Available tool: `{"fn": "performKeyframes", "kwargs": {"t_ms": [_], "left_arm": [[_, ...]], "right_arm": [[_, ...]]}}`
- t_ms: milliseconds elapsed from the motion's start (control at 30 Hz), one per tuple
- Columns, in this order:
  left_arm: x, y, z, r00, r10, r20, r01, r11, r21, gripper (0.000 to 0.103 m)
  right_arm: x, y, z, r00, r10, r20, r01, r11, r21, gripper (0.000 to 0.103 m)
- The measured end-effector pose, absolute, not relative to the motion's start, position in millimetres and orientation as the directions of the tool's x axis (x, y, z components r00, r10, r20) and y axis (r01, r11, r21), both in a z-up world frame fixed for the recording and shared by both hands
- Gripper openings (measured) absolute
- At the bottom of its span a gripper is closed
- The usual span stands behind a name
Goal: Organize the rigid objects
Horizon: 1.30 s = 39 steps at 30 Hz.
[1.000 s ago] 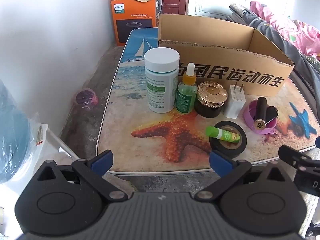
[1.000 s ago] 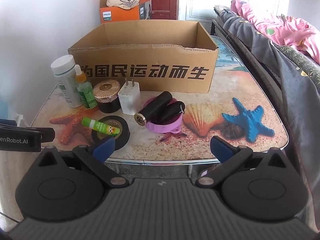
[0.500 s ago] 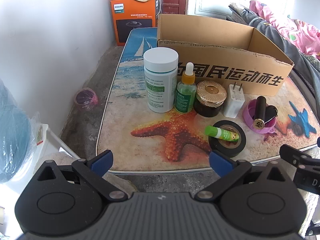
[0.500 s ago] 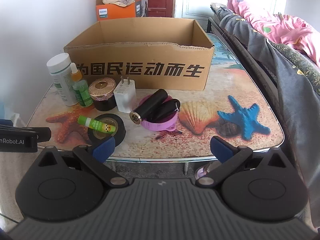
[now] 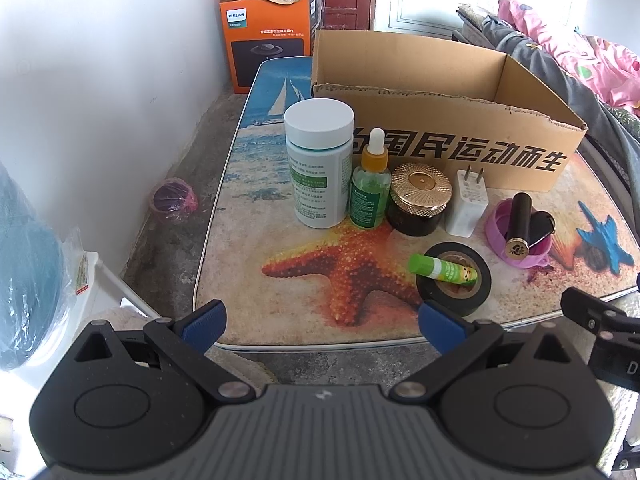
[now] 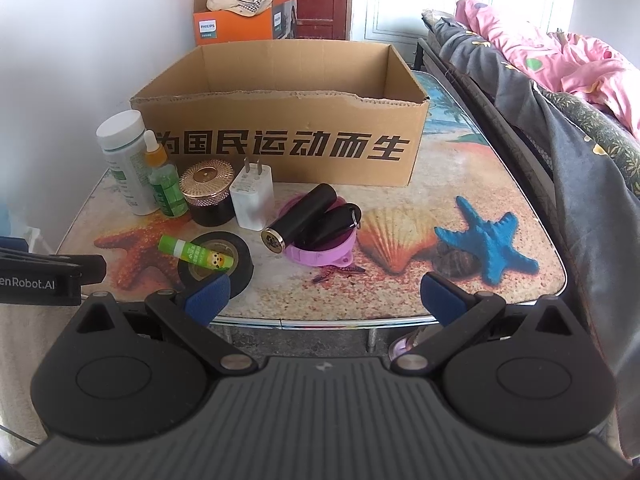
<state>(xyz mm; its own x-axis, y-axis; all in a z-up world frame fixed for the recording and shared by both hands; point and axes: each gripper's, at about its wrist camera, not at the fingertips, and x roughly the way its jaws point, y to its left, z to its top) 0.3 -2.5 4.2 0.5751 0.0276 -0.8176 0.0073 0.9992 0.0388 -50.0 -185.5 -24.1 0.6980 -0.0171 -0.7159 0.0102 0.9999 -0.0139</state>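
Observation:
An open cardboard box [image 5: 460, 152] [image 6: 280, 136] stands at the back of a beach-print table [image 5: 280, 304]. In front of it are a white pill bottle [image 5: 320, 164] [image 6: 122, 156], a green dropper bottle [image 5: 370, 188], a gold-lidded dark jar [image 5: 420, 198], a white charger plug [image 5: 467, 204] and a purple bowl [image 6: 320, 254] holding a black cylinder [image 6: 300, 218] and a black key fob [image 6: 336, 220]. A green glue stick [image 5: 442, 268] [image 6: 196, 255] lies across a black tape roll [image 5: 454, 290]. My left gripper [image 5: 322, 322] and right gripper [image 6: 326, 296] hover open and empty at the table's near edge.
An orange box [image 5: 268, 44] with cloth in it stands on the floor behind the table. A white wall runs along the left, and a bed with pink and grey bedding [image 6: 560, 92] lines the right. A pink-wrapped ball [image 5: 173, 202] lies on the floor.
Both grippers have eased slightly closer to the table, the right one more; the objects have not moved.

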Motion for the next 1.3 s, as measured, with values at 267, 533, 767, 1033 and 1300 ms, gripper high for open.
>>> {"fn": "performKeyframes", "kwargs": {"t_ms": [267,533,767,1033,1300], "left_arm": [[0.7,-4.8,2.7,0.569,0.043,-0.821,0.004,0.999,0.054,0.103],[1.3,-3.7,2.1,0.567,0.047,-0.822,-0.001,0.998,0.056,0.103],[2.1,-3.4,0.7,0.564,0.049,-0.824,-0.003,0.998,0.057,0.103],[1.7,-3.8,-1.3,0.561,0.055,-0.826,-0.004,0.998,0.064,0.103],[1.9,-3.6,-1.7,0.560,0.059,-0.827,-0.007,0.998,0.066,0.103]], "right_arm": [[-49.6,-185.8,-23.1,0.700,-0.015,-0.714,0.008,1.000,-0.013,0.102],[-48.8,-184.5,-23.5,0.700,-0.013,-0.714,0.006,1.000,-0.012,0.102],[-49.0,-185.0,-23.5,0.700,-0.013,-0.714,0.006,1.000,-0.013,0.102],[-48.5,-183.9,-24.8,0.698,-0.009,-0.716,0.003,1.000,-0.009,0.102],[-48.0,-183.2,-25.5,0.698,-0.007,-0.716,0.001,1.000,-0.008,0.102]]}}
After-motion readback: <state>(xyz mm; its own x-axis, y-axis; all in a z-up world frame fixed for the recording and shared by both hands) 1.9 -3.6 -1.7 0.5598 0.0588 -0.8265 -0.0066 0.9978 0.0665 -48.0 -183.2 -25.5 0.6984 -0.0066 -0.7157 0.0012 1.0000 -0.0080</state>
